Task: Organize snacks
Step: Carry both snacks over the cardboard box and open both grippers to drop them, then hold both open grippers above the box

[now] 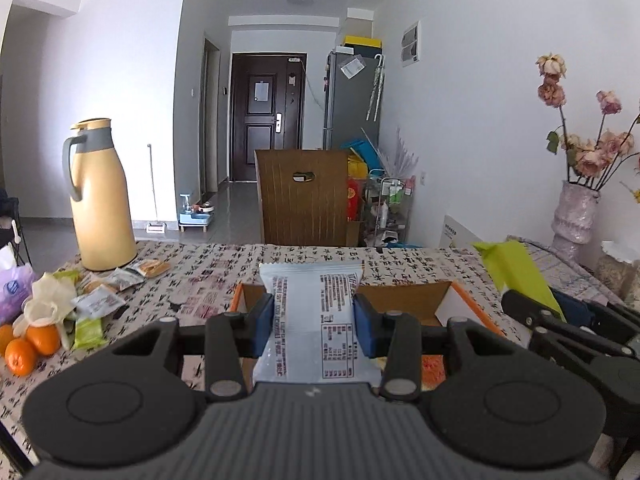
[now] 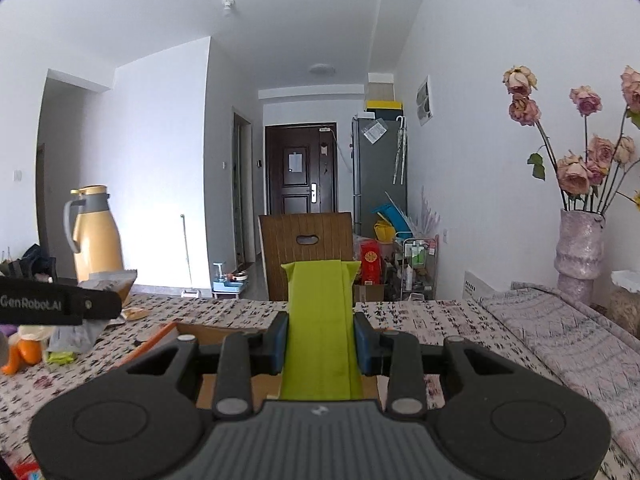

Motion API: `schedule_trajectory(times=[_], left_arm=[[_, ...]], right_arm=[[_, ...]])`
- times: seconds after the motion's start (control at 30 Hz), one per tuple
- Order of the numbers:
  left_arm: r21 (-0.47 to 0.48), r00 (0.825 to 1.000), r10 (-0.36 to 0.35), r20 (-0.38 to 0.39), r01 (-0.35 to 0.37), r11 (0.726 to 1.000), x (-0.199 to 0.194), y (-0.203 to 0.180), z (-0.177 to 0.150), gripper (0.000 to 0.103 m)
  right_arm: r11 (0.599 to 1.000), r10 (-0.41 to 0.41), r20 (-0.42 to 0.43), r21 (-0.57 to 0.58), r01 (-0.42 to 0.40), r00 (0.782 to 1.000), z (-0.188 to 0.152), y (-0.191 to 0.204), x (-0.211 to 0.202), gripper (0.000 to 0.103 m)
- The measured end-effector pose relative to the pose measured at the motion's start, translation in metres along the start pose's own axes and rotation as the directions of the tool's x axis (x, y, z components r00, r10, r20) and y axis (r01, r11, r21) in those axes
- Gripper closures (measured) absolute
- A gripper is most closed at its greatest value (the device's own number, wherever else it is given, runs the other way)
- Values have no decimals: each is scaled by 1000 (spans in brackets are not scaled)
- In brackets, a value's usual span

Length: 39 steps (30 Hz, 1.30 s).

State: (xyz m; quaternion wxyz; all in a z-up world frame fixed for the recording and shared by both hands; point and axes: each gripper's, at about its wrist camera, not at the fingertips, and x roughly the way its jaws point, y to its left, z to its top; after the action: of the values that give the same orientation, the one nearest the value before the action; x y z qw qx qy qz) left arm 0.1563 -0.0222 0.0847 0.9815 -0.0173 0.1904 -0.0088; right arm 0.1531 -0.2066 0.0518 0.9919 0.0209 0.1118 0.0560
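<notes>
My left gripper (image 1: 313, 322) is shut on a pale blue snack packet (image 1: 312, 308) with printed text, held above an open cardboard box with orange edges (image 1: 400, 300). My right gripper (image 2: 320, 346) is shut on a lime-green snack packet (image 2: 320, 320), also over the box (image 2: 192, 330). That green packet (image 1: 516, 272) and the right gripper's black arms (image 1: 560, 320) show at the right of the left wrist view. The left gripper's black body (image 2: 60, 304) shows at the left of the right wrist view. More loose packets (image 1: 100, 300) lie on the patterned tablecloth at left.
A tan thermos jug (image 1: 100, 200) stands at the table's far left. Oranges (image 1: 32, 344) and a purple bag (image 1: 14, 288) lie at the left edge. A vase of dried roses (image 2: 580, 248) stands at far right. A wooden chair back (image 1: 304, 196) rises beyond the table.
</notes>
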Motion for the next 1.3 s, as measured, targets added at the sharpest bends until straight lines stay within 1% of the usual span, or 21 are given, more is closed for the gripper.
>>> schedule_trajectory(times=[0.1, 0.17, 0.33, 0.4, 0.47, 0.57, 0.73, 0.8, 0.83, 0.87, 0.9, 0.97, 1.03, 1.07, 1.1, 1.13, 1.17, 1.3], left_arm=[[-3, 999, 9, -31, -10, 1000, 20, -3, 1, 61], [-3, 998, 28, -59, -28, 1000, 34, -4, -3, 61], [-27, 989, 66, -132, -70, 997, 64, 6, -15, 61], [-40, 987, 59, -150, -65, 997, 70, 12, -20, 61], [-49, 985, 30, -167, -39, 998, 74, 15, -26, 61], [-44, 982, 23, -188, -31, 999, 79, 16, -30, 61], [-53, 978, 24, -207, -36, 998, 81, 17, -33, 60], [-53, 978, 30, -206, -42, 998, 80, 16, -33, 57], [-56, 979, 28, -203, -40, 998, 79, 16, -33, 53], [-61, 980, 27, -198, -40, 997, 78, 16, -33, 43], [-65, 981, 35, -192, -48, 997, 77, 17, -34, 31], [-68, 982, 51, -181, -64, 996, 75, 18, -33, 23], [-75, 983, 51, -176, -65, 995, 74, 19, -31, 16], [-77, 984, 55, -172, -69, 995, 73, 19, -31, 7], [-80, 984, 65, -166, -79, 994, 72, 19, -31, 0], [-83, 984, 73, -160, -87, 993, 71, 19, -30, 0], [-85, 985, 74, -158, -88, 992, 70, 20, -30, 0], [-92, 986, 69, -150, -83, 992, 67, 21, -29, 0]], right_arm=[[1000, -27, -10, -2, 27, 1000, 5, -4, 25, 71], [999, -37, -33, 13, 38, 999, 7, -10, 42, 71], [998, -50, -100, 29, 53, 994, -4, -19, 78, 71], [998, -47, -124, 40, 53, 991, -11, -23, 86, 71], [998, -39, -158, 47, 47, 987, -18, -25, 94, 71], [998, -30, -207, 44, 40, 978, -27, -26, 100, 71], [999, -19, -238, 36, 28, 971, -33, -24, 102, 70], [999, -14, -244, 39, 24, 970, -34, -24, 101, 70], [999, -10, -245, 40, 21, 969, -34, -24, 100, 70], [999, -9, -244, 41, 20, 970, -32, -25, 100, 70], [999, -10, -240, 41, 21, 971, -32, -25, 98, 68], [999, -7, -232, 48, 18, 973, -31, -26, 94, 49], [998, -11, -215, 55, 23, 977, -29, -28, 90, 19], [998, -15, -204, 59, 28, 979, -28, -28, 88, 13], [998, -17, -195, 63, 30, 981, -27, -30, 86, 5], [997, -18, -185, 70, 31, 983, -27, -31, 83, 1], [997, -18, -179, 76, 32, 984, -26, -32, 82, 0], [995, -18, -168, 95, 35, 986, -24, -36, 79, 0]])
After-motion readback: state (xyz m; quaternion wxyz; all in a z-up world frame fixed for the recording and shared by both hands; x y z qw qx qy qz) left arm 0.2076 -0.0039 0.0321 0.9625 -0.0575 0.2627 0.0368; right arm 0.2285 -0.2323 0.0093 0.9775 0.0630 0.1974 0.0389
